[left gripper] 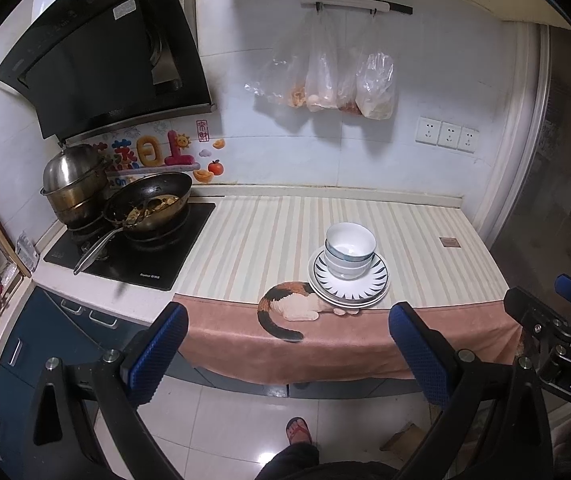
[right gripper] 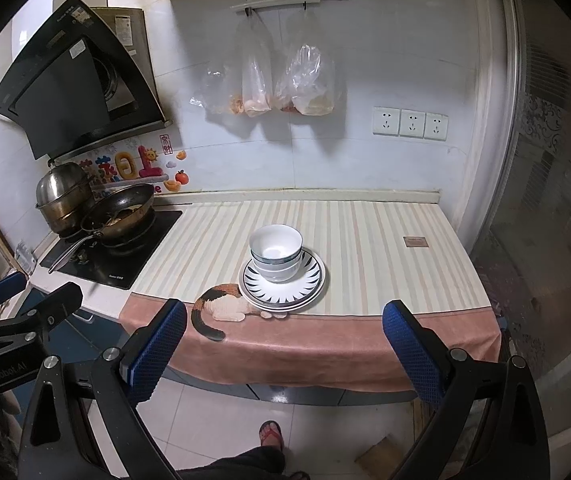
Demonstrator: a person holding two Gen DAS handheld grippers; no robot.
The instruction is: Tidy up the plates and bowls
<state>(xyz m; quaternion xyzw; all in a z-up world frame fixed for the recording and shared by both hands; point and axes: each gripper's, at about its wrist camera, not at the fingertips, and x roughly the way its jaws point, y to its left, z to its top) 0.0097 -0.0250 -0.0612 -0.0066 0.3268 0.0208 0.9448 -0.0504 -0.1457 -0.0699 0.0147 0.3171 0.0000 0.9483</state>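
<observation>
Stacked white bowls (left gripper: 350,249) (right gripper: 276,252) with a dark band sit nested on a stack of plates (left gripper: 373,285) (right gripper: 308,280) with black ray pattern, near the front edge of the striped counter cloth. My left gripper (left gripper: 287,334) hangs open in front of the counter edge, well short of the dishes, nothing between its blue pads. My right gripper (right gripper: 283,330) is likewise open and empty, back from the counter. The right gripper (left gripper: 565,320) also shows at the right edge of the left wrist view, and the left gripper (right gripper: 17,300) at the left edge of the right wrist view.
A striped cloth (left gripper: 269,232) with a cat print and pink border covers the counter. A wok (left gripper: 149,204) with food and a steel pot (left gripper: 73,184) sit on the black hob at left. Plastic bags (left gripper: 337,76) hang on the wall. A person's sandalled foot (left gripper: 298,430) is on the floor below.
</observation>
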